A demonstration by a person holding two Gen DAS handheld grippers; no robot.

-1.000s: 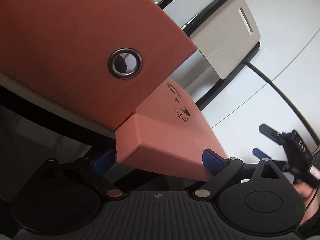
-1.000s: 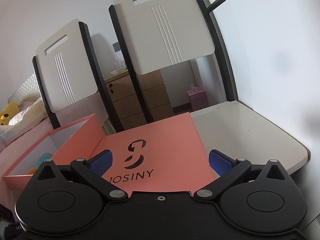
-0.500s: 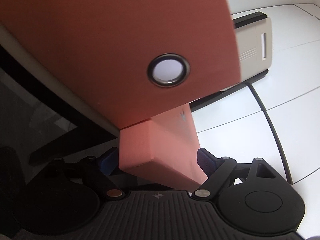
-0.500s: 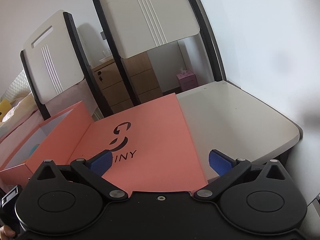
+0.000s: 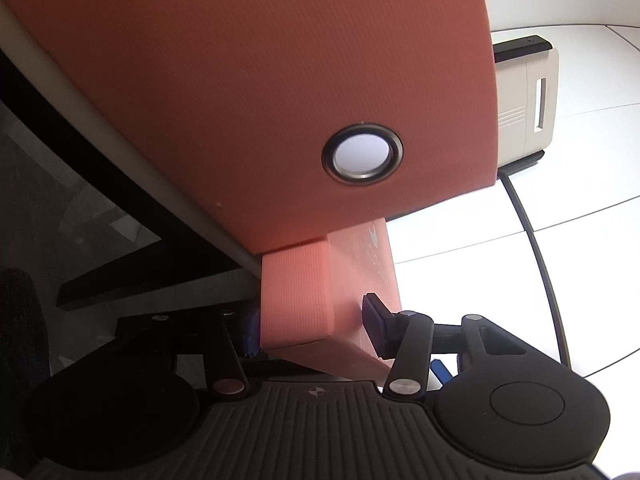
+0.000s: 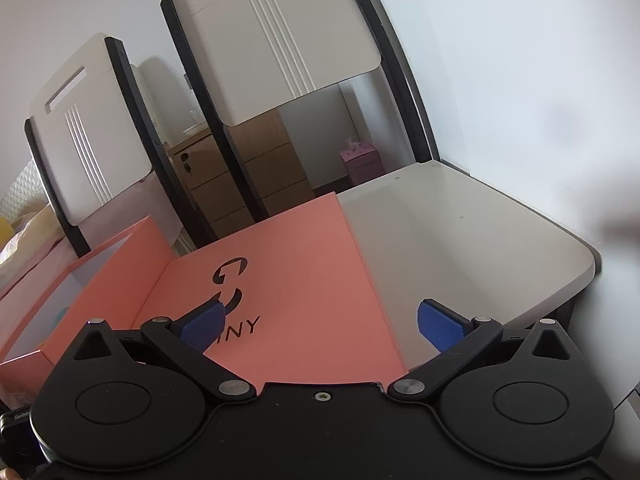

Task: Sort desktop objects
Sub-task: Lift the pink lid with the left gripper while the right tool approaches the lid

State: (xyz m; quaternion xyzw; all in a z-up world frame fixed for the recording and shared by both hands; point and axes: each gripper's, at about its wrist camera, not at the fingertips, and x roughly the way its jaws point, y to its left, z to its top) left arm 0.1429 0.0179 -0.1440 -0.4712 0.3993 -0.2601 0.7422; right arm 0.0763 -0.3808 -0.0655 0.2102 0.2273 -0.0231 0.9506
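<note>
The left gripper (image 5: 312, 330) is clamped on the coral cardboard box (image 5: 296, 292), its blue pads pressing the two sides of one narrow end wall near a bottom corner. The box body rises above it, with a metal-ringed hole (image 5: 362, 152) through its broad side.

In the right wrist view the box's hinged lid (image 6: 280, 276) lies open and flat, resting partly on the seat of a cream chair (image 6: 460, 240) and reaching the seat's near edge, while the open box itself stands to the left. The right gripper (image 6: 320, 328) hangs spread wide over the lid, its pads apart and touching nothing.

The box looks like rigid, paper-covered board: light for its bulk, stiff enough to take a pinch on a wall, but with a smooth skin that could slide between the pads. The lid is a thin flat panel on a folded hinge, so it will probably swing and flex if taken by one corner. A sensible hold seems to be its free front edge near the middle, with the left grip steadying the body. What is inside cannot be made out.
</note>
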